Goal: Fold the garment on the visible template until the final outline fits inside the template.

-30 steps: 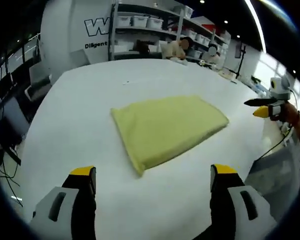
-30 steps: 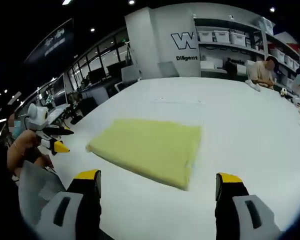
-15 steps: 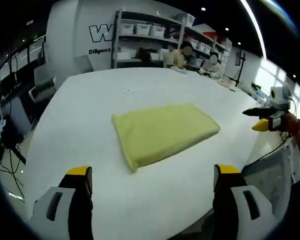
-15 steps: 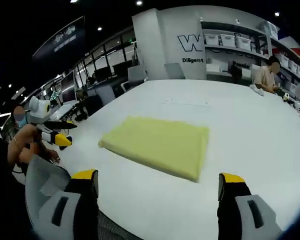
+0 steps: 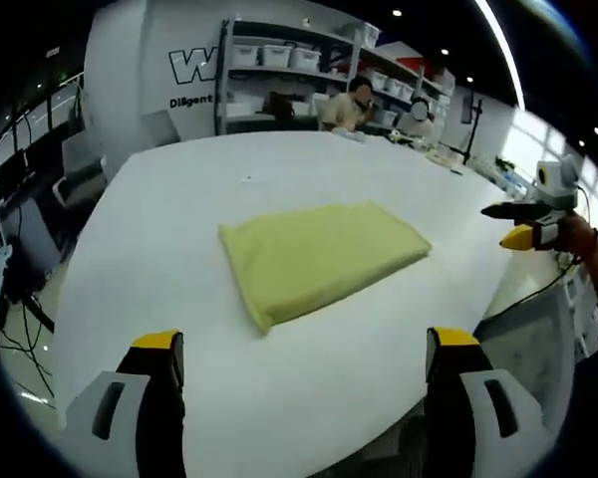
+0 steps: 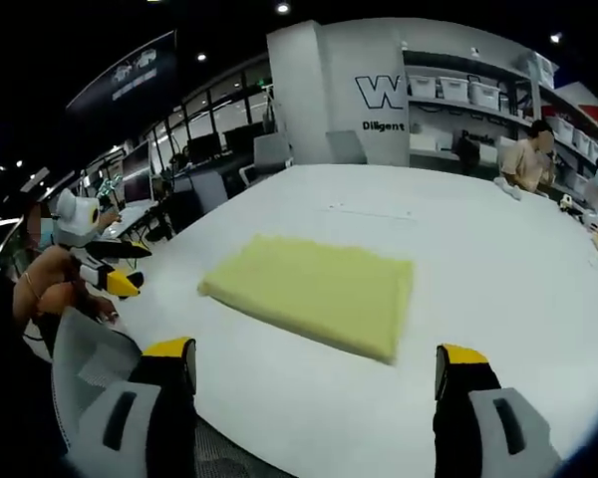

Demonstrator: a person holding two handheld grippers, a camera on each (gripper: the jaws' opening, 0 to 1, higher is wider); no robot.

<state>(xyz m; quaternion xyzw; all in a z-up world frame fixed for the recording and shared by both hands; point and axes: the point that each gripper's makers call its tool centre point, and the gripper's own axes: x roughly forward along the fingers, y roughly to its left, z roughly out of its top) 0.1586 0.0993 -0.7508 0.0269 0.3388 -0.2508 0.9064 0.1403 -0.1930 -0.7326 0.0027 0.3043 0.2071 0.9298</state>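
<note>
In the left gripper view the left hand-held gripper (image 5: 301, 358) rises from the bottom edge with its grey, yellow-tipped jaws spread wide and nothing between them. Ahead of it a folded garment (image 5: 319, 257) lies flat on the counter (image 5: 169, 219): a soft, matte, pale yellow cloth in a neat, roughly rectangular pad with rounded, slightly puffy edges. The counter is smooth and white, with bare surface on every side of the cloth and its near rim just ahead of the jaws. On the back wall, large letters begin with "W" above a smaller word starting "Diligent" (image 5: 191, 102). Beside it stand shelves (image 5: 299, 70) carrying pale storage boxes, with people seated below. At the far right a hand (image 5: 578, 234) holds the right hand-held gripper (image 5: 518, 224) off the counter's edge, well apart from the cloth.

In the right gripper view the left hand-held gripper (image 6: 115, 269) is at the far left, held beyond the counter's rim. The garment (image 6: 314, 291) lies in the middle of the white counter (image 6: 498, 259), clear of its edges. The right hand-held gripper (image 6: 314, 363) has its jaws parted wide and empty. The wall (image 6: 384, 95) shows "W" and "Diligent".
</note>
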